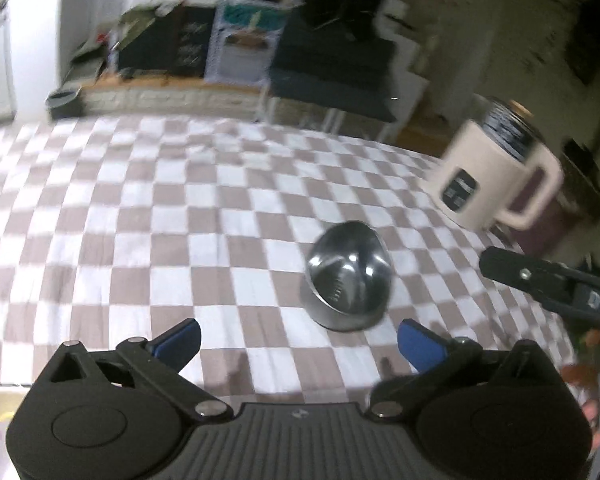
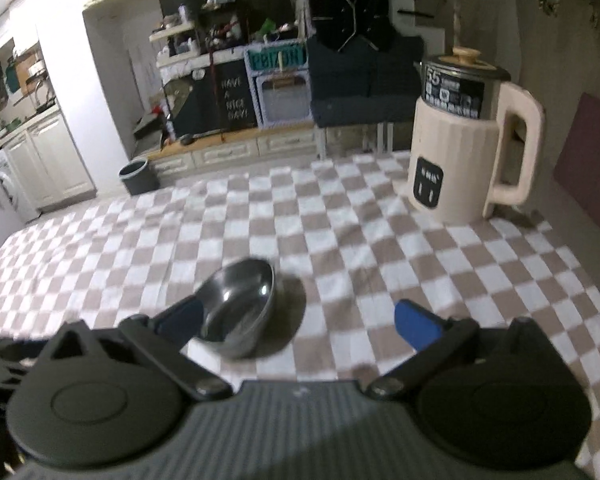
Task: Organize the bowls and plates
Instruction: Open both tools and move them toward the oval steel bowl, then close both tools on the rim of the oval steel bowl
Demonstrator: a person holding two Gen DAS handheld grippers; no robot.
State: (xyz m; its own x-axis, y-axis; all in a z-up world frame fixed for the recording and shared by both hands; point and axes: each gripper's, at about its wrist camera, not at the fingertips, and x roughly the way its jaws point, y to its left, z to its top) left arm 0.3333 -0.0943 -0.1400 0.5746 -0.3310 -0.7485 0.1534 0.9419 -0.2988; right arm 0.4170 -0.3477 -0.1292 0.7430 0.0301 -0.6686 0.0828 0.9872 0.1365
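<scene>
The left gripper has its jaws spread wide with nothing between them, its blue fingertips hovering over the checkered tablecloth. Just ahead and a little to the right of it sits a steel bowl, tipped so that its shiny inside faces the camera. It seems to rest on a flat grey piece underneath, though the blur makes it hard to say what that is. At the right edge of the left wrist view a black finger of the other tool reaches in, close to the bowl but apart from it.

The right gripper is likewise spread wide, gripping nothing. Its left blue pad lies just beside the rim of the steel bowl — whether it touches I cannot tell, since the pad is blurred. The bowl leans on the tablecloth with its opening turned up and towards the camera, outside the gap between the two fingers.

Further back at the right corner of the table stands a cream electric kettle with a dark band and a big handle, well apart from the bowl. Beyond the table's far edge — a grey bin on the floor and a dark board with chalk lettering
</scene>
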